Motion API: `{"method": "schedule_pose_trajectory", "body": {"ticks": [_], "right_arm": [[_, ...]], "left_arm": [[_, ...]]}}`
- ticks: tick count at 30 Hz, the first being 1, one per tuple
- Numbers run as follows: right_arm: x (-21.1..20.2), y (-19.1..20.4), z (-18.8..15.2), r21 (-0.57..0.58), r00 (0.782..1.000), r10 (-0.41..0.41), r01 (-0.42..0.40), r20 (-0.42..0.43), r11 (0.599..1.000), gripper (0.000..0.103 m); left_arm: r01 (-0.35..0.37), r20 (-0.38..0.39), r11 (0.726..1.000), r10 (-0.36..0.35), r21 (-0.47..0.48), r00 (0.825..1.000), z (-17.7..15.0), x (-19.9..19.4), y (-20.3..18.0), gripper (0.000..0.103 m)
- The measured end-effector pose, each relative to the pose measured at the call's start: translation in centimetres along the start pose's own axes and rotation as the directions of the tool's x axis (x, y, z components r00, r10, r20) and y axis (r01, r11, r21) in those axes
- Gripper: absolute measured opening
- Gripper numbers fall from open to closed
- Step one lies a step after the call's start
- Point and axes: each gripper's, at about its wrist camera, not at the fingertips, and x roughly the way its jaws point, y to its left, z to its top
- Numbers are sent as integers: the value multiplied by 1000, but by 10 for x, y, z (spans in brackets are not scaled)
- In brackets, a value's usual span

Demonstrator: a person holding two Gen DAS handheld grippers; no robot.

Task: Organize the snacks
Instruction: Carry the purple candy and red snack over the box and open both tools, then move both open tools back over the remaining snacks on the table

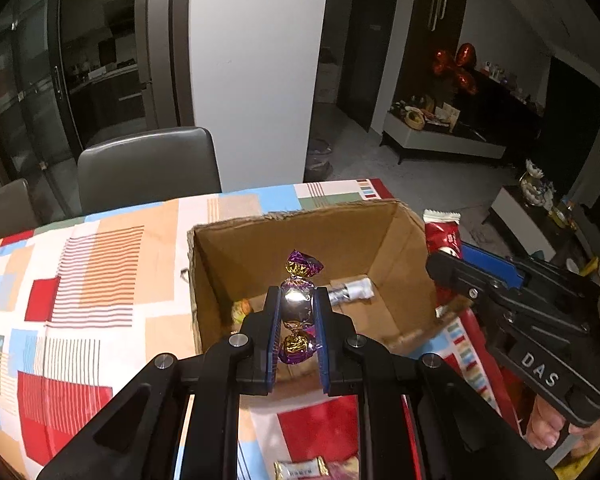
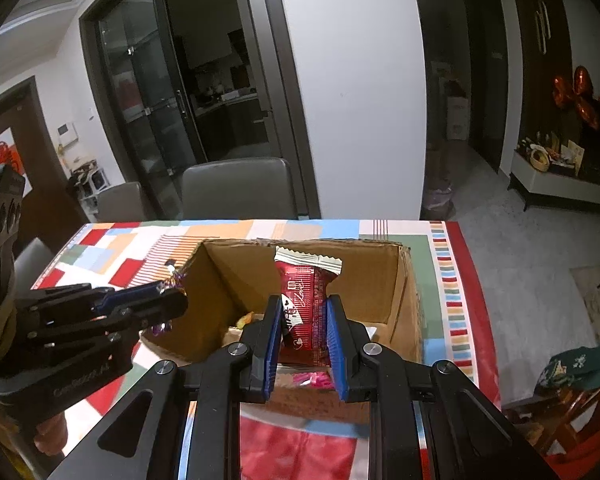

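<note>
Left wrist view: left claw (image 1: 296,312) clamps purple foil-wrapped candy (image 1: 298,300) above open brown cardboard box (image 1: 236,248). Right claw (image 2: 302,322) clamps red snack packet (image 2: 306,300). Few snacks already inside box; both held pieces not yet dropped; more wrapped sweets (image 1: 300,469) wait on bench (image 1: 60,280).

**Both grippers clamped over the box**

The left gripper (image 1: 296,312) pinches a purple foil-wrapped candy (image 1: 299,304) above the open brown cardboard box (image 1: 300,236). The right gripper (image 2: 303,326), beside it, grips a red snack packet (image 2: 306,304) upright.

Matt brown cardboard box (image 1: 260,240), torn rough rim. Inside it, foil tube (image 1: 350,291). Over it, glossy crinkled purple-gold foil candy (image 1: 298,300). Beside it, shiny red plastic wrapper (image 2: 306,312). Under it, printed cloth tablecloth (image 1: 80,280).
</note>
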Motion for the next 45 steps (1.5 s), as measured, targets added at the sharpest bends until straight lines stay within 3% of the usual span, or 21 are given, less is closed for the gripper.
{"method": "schedule_pose_trajectory", "body": {"ticks": [3, 5, 8, 19, 25, 34, 45], "right_arm": [[6, -4, 0, 15, 1000, -8, 8, -4, 1000, 24], [9, -6, -2, 21, 1000, -17, 17, -12, 1000, 26], [10, -9, -4, 32, 1000, -5, 6, -17, 999, 37], [-30, 3, -33, -16, 999, 27, -26, 27, 1000, 38], [-55, 13, -58, -51, 997, 45, -42, 61, 998, 38], [-83, 26, -98, -109, 994, 69, -60, 82, 992, 38], [-91, 32, -155, -115, 992, 119, -114, 38, 987, 38]], "left_arm": [[-29, 6, 1000, 29, -11, 1000, 1, 5, -1, 20], [-43, 12, 999, 43, -15, 999, 1, 6, -1, 32], [-49, 20, 999, 49, -9, 999, -3, 3, -1, 43], [-41, 68, 999, 42, -18, 997, -34, -37, -9, 43], [-29, 58, 1000, 29, -7, 998, -67, -55, -15, 43], [-35, 107, 999, 33, 20, 994, -116, -86, -26, 43], [-81, 135, 992, 67, 101, 989, -171, -98, -43, 44]]}}
